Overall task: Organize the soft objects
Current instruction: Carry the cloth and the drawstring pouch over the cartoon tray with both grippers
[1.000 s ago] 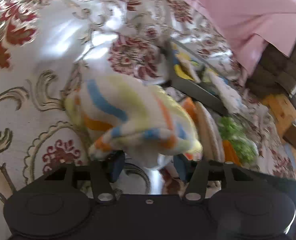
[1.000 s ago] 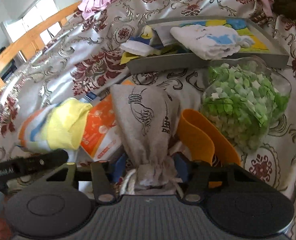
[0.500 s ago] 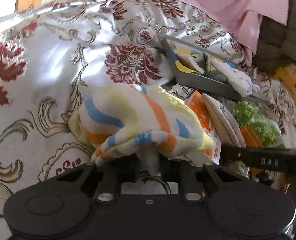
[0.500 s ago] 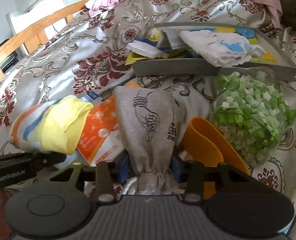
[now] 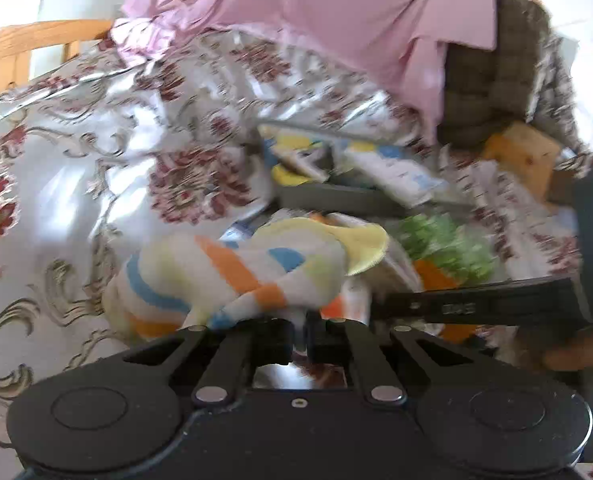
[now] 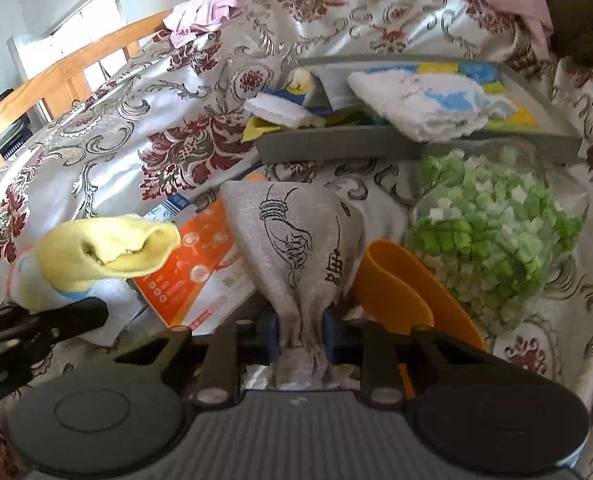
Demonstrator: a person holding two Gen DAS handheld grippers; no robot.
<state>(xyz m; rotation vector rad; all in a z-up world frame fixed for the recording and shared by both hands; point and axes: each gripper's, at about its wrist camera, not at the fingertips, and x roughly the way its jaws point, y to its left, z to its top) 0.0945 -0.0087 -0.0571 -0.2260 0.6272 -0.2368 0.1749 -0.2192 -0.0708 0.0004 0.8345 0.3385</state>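
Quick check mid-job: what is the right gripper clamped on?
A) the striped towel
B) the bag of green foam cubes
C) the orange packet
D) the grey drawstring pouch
D: the right gripper pinches the gathered neck of the grey drawstring pouch between its fingers.

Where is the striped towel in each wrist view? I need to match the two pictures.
Left wrist: the striped towel is low centre, a fold pinched in the left claw.
Right wrist: the same towel is at the left edge, yellow side showing, above the other claw's dark finger.
Shared landmark: the grey tray on the floral bedspread.
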